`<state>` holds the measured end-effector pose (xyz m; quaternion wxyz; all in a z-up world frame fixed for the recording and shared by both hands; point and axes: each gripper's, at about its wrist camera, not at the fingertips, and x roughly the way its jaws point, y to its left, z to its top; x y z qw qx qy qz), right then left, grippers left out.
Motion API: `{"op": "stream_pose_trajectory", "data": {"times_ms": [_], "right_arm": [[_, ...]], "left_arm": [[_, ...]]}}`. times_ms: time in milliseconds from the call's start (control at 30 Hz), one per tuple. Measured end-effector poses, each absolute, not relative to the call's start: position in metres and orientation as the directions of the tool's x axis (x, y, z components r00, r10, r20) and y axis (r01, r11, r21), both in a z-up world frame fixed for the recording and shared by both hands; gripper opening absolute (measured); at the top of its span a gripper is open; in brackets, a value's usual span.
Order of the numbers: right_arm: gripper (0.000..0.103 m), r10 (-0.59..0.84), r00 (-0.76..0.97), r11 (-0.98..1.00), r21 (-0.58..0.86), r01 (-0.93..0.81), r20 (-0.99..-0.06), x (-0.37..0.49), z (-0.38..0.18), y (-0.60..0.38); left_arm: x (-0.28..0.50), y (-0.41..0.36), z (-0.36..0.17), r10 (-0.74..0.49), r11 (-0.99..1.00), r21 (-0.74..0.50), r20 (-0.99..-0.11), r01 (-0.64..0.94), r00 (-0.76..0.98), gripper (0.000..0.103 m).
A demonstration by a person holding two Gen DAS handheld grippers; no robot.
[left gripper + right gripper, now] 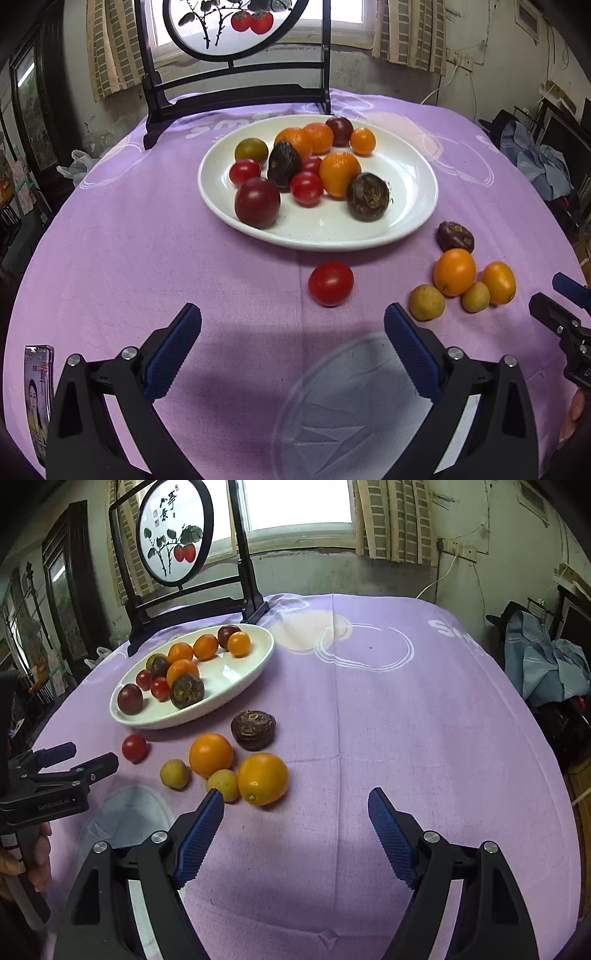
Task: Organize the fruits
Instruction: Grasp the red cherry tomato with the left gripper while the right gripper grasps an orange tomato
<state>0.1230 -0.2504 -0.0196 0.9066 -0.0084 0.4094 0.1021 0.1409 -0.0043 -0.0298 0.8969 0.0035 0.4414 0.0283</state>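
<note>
A white plate [406,218] holds several fruits: tomatoes, oranges and dark wrinkled fruits; it also shows in the right wrist view [236,675]. Loose on the purple cloth lie a red tomato [331,283], a dark fruit [455,236], two oranges [454,271] and two small yellow fruits [427,302]. My left gripper [293,317] is open and empty, just short of the red tomato. My right gripper [296,803] is open and empty, its left fingertip beside a yellow fruit [223,784] and an orange [262,778].
A dark wooden screen with a painted round panel [236,92] stands behind the plate. A phone [37,398] lies at the near left table edge. A clear lid or dish [351,406] lies near me. Clothes [546,664] lie off the table's right.
</note>
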Motion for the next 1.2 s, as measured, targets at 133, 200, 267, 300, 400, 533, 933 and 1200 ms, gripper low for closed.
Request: {"op": "stream_pose_trajectory", "data": {"times_ms": [133, 200, 267, 300, 400, 533, 933, 1200], "right_arm": [[0.081, 0.126, 0.703, 0.984, -0.001, -0.178, -0.700, 0.117, -0.015, -0.246], [0.081, 0.089, 0.734, 0.986, -0.044, -0.161, -0.674, 0.114, -0.011, -0.246], [0.081, 0.097, 0.743, 0.987, -0.031, -0.156, -0.662, 0.114, -0.008, -0.249], [0.081, 0.106, 0.744, 0.987, -0.020, -0.158, -0.659, 0.114, -0.006, -0.251], [0.081, 0.104, 0.754, 0.986, -0.030, -0.162, -0.649, 0.113, -0.004, -0.250], [0.081, 0.087, 0.750, 0.982, -0.069, -0.174, -0.656, 0.114, -0.008, -0.245], [0.080, 0.098, 0.670, 0.974, -0.066, -0.215, -0.736, 0.123, -0.031, -0.238], [0.063, 0.096, 0.592, 0.968, -0.063, -0.241, -0.801, 0.134, -0.055, -0.230]], "left_arm": [[0.147, -0.006, -0.037, 0.067, 0.998, 0.050, -0.799, -0.045, 0.598, 0.098], [0.151, -0.005, -0.041, 0.073, 0.997, 0.048, -0.801, -0.058, 0.594, 0.097], [0.158, -0.005, -0.045, 0.074, 0.997, 0.045, -0.807, -0.064, 0.585, 0.097], [0.161, -0.005, -0.047, 0.078, 0.997, 0.049, -0.809, -0.065, 0.583, 0.096], [0.174, -0.009, -0.053, 0.130, 0.992, 0.101, -0.817, -0.082, 0.561, 0.088], [0.183, -0.012, -0.056, 0.073, 0.997, 0.044, -0.821, -0.066, 0.566, 0.059], [0.149, -0.008, -0.034, -0.038, 0.999, -0.045, -0.825, 0.003, 0.564, 0.028], [0.126, -0.001, -0.026, -0.099, 0.995, -0.091, -0.801, 0.043, 0.591, 0.027]]}}
